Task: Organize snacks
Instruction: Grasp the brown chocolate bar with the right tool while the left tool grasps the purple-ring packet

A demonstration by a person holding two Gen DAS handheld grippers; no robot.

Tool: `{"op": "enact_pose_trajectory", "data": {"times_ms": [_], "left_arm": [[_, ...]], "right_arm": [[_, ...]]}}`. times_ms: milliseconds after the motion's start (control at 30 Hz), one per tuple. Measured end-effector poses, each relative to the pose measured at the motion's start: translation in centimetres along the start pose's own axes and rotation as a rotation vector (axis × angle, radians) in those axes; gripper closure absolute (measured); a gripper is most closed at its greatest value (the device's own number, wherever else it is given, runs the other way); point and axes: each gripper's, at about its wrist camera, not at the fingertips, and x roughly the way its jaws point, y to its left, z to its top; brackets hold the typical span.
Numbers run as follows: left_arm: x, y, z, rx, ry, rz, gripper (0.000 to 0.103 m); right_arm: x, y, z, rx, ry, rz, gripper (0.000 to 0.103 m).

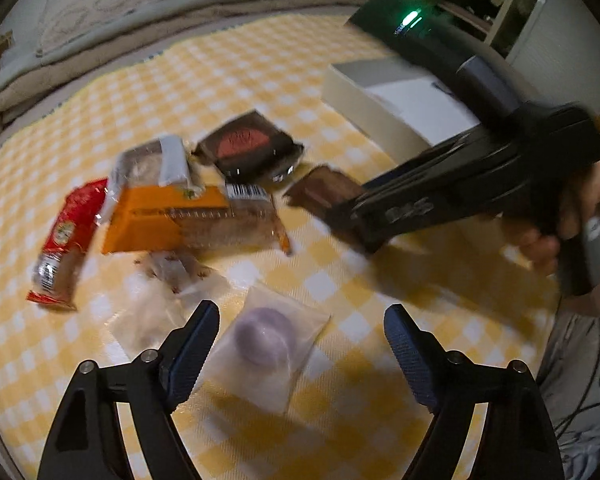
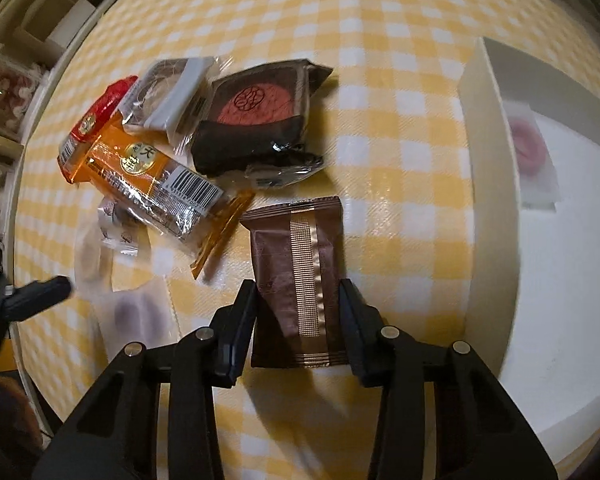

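Currently the right gripper point(image 2: 298, 316) has its fingers set on either side of a flat brown foil snack packet with a copper stripe point(image 2: 300, 280), which lies on the yellow-and-white checked bench cloth point(image 2: 380, 40). Both fingers sit at the packet's edges; whether they press it yet cannot be told. To the right of these fingers stands an open white cardboard box point(image 2: 488, 200). One clear sachet holding a pink sweet point(image 2: 528, 148) already lies inside it.

Beyond the fingers, the remaining snacks sit in a loose heap: a dark brown wrapped cake with a red seal point(image 2: 256, 116), an orange cellophane-wrapped bar with a barcode point(image 2: 156, 180), a red foil packet point(image 2: 96, 120) and a clear tray pack with a grey band point(image 2: 172, 96).

The left gripper point(image 1: 300, 340) hangs with fingers spread wide and empty, directly above a clear sachet holding a purple round sweet point(image 1: 266, 344). Another clear sachet point(image 1: 148, 320) lies just left of those fingers.

Assessment: the task appears to be at an early stage. One item is boxed; at least seven remain on the bench.
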Motion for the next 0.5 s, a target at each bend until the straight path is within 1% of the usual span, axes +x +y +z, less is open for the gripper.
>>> {"op": "enact_pose_trajectory", "data": {"times_ms": [133, 200, 233, 300, 333, 500], "left_arm": [[2.1, 0.5, -0.4, -0.027, 0.066, 0.0, 0.021], [3.0, 0.5, -0.8, -0.023, 0.104, 0.006, 0.026], [3.2, 0.3, -0.9, -0.019, 0.113, 0.009, 0.027], [3.4, 0.0, -1.2, -0.006, 0.128, 0.017, 0.034], [3.4, -0.1, -1.2, -0.002, 0.134, 0.017, 0.036], [3.8, -0.3, -1.0, -0.038, 0.146, 0.034, 0.036]], "right_arm": [[-0.9, -0.5, -0.1, 0.003, -0.005, 0.017, 0.062], [-1.7, -0.9, -0.2, 0.006, -0.012, 0.021, 0.062], [-2.0, -1.0, -0.2, 0.007, -0.018, 0.023, 0.062], [-2.8, -1.1, -0.3, 0.006, -0.028, 0.024, 0.062], [-3.2, -1.1, -0.4, 0.005, -0.034, 0.026, 0.062], [-4.4, -1.1, -0.9, 0.002, -0.052, 0.031, 0.062]]}}
